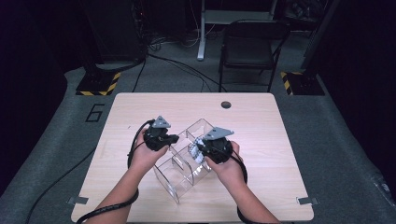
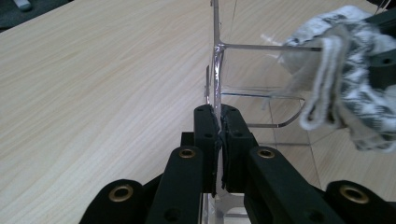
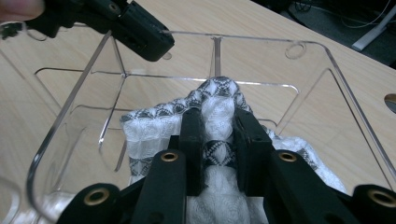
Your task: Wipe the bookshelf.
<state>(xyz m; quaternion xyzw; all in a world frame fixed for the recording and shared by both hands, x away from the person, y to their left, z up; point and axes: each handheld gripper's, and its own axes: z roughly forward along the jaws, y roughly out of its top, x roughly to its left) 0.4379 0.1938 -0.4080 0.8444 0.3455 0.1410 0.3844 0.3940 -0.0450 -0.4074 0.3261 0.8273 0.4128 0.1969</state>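
Note:
A clear acrylic organizer [image 1: 175, 186] with several compartments stands on the wooden table [image 1: 261, 121]. My left gripper [image 1: 173, 138] is shut on one of its upright walls; in the left gripper view the jaws [image 2: 217, 116] pinch the thin clear wall [image 2: 217, 60]. My right gripper [image 1: 198, 151] is shut on a white cloth with a dark woven pattern [image 1: 194, 153] and holds it just above a compartment. In the right gripper view the cloth [image 3: 217, 93] bunches between and under my right gripper [image 3: 218, 121], with the organizer rim [image 3: 261, 37] around it. The cloth [image 2: 345, 79] hangs at the right of the left gripper view.
A dark round hole [image 1: 226, 104] sits near the table's far edge. Beyond the table stand a black chair [image 1: 252, 46] and stands with yellow-black striped bases [image 1: 98, 86]. Bare tabletop lies to the left and right of the organizer.

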